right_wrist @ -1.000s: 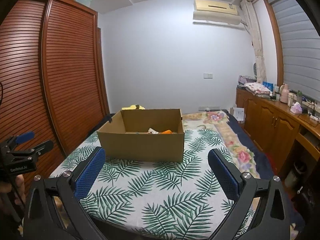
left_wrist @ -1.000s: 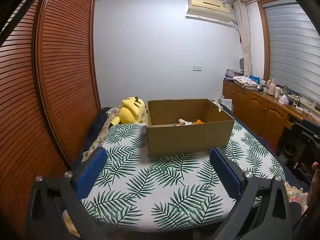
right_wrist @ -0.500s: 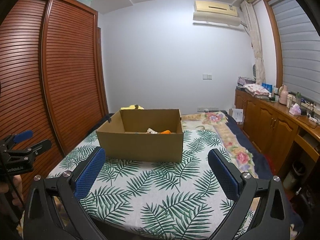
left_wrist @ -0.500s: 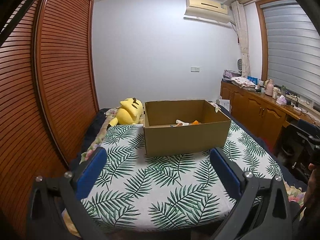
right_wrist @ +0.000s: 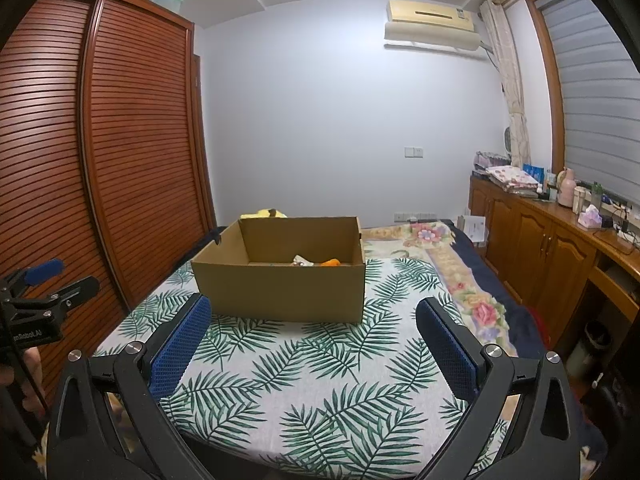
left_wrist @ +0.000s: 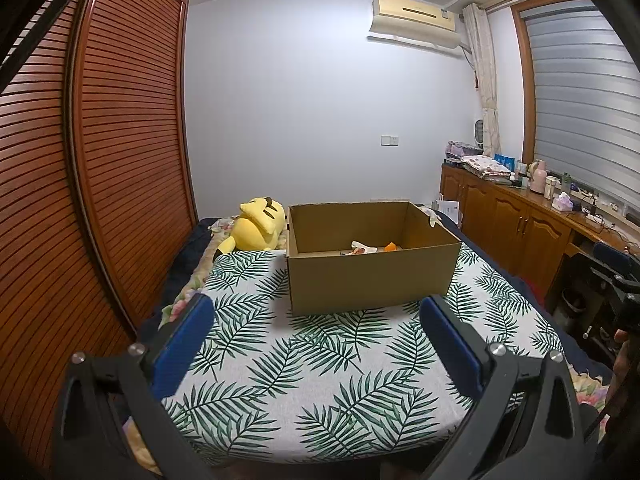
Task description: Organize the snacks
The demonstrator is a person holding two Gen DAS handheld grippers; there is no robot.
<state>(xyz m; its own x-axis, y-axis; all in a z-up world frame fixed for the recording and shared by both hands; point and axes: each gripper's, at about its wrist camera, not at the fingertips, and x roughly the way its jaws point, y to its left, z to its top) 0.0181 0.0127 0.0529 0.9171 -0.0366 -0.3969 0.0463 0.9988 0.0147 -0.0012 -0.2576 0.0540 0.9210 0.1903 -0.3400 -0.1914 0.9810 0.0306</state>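
Snacks (left_wrist: 370, 249) in an open cardboard box (left_wrist: 370, 280) on a leaf-print cloth (left_wrist: 320, 368).

An orange piece and a pale wrapper lie low against the box's far right inside corner; little else of them shows. A yellow plush toy (left_wrist: 258, 230) lies just beside the box's far left corner. The left gripper (left_wrist: 318, 334) and the right gripper (right_wrist: 314, 334) both hang over the near cloth, well short of the box, jaws spread wide and holding nothing. Wooden cabinets (right_wrist: 552, 252) line the right wall.
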